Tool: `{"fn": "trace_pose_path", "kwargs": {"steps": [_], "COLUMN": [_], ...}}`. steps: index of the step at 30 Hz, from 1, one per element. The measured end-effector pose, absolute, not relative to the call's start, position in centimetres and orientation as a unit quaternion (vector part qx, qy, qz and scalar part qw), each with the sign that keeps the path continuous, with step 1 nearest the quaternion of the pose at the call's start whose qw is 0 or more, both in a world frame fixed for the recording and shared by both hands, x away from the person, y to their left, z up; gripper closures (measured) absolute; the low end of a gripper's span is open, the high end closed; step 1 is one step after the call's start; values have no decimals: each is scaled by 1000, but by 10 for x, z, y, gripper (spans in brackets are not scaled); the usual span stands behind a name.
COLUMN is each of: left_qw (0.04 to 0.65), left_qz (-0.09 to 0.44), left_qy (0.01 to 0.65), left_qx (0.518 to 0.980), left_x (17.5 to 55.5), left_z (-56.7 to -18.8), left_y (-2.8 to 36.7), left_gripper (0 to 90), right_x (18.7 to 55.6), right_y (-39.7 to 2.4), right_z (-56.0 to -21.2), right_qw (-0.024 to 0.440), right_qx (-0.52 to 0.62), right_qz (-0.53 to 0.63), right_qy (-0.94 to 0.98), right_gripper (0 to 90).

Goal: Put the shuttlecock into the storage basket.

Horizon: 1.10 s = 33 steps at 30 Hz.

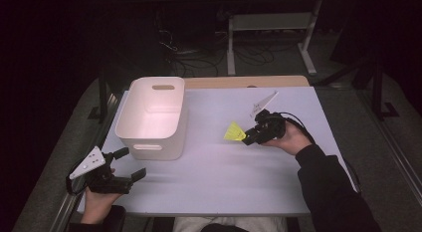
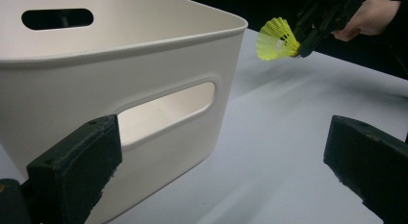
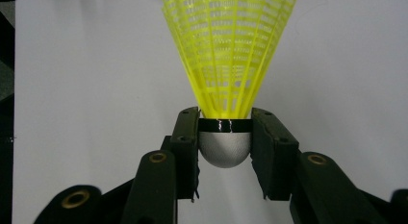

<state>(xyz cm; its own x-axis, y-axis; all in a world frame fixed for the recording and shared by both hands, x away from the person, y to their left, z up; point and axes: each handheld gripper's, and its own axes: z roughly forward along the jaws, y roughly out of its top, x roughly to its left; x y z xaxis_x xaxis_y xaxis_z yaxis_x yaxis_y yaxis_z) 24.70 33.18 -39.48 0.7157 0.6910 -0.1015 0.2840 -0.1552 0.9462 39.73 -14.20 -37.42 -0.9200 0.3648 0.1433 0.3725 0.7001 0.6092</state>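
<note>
The yellow shuttlecock (image 3: 230,51) is clamped by its rounded grey cork between the fingers (image 3: 185,147) of the right gripper (image 1: 253,135), which press on both sides of the cork just below the black band, with the skirt fanning out away from the gripper. It hangs above the white tabletop (image 1: 224,177), clear of the surface, to the right of the white bin (image 1: 152,117) and apart from it. The left gripper (image 1: 130,165) sits at the tabletop's near left corner, just in front of the bin, its fingers (image 2: 77,171) spread wide around nothing.
</note>
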Motion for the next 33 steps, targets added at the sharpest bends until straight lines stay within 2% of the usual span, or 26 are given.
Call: {"fn": "trace_pose_path", "kwargs": {"steps": [33], "left_qw": [559], "left_qz": [182], "left_qy": [331], "left_qx": [738], "left_x": [247], "left_z": [-395], "left_y": [332], "left_gripper": [0], "right_x": [397], "right_y": [-115], "right_z": [-334], "right_qw": [-9], "right_qx": [-169], "right_qz": [-357], "right_qy": [-918], "right_gripper": [632]}}
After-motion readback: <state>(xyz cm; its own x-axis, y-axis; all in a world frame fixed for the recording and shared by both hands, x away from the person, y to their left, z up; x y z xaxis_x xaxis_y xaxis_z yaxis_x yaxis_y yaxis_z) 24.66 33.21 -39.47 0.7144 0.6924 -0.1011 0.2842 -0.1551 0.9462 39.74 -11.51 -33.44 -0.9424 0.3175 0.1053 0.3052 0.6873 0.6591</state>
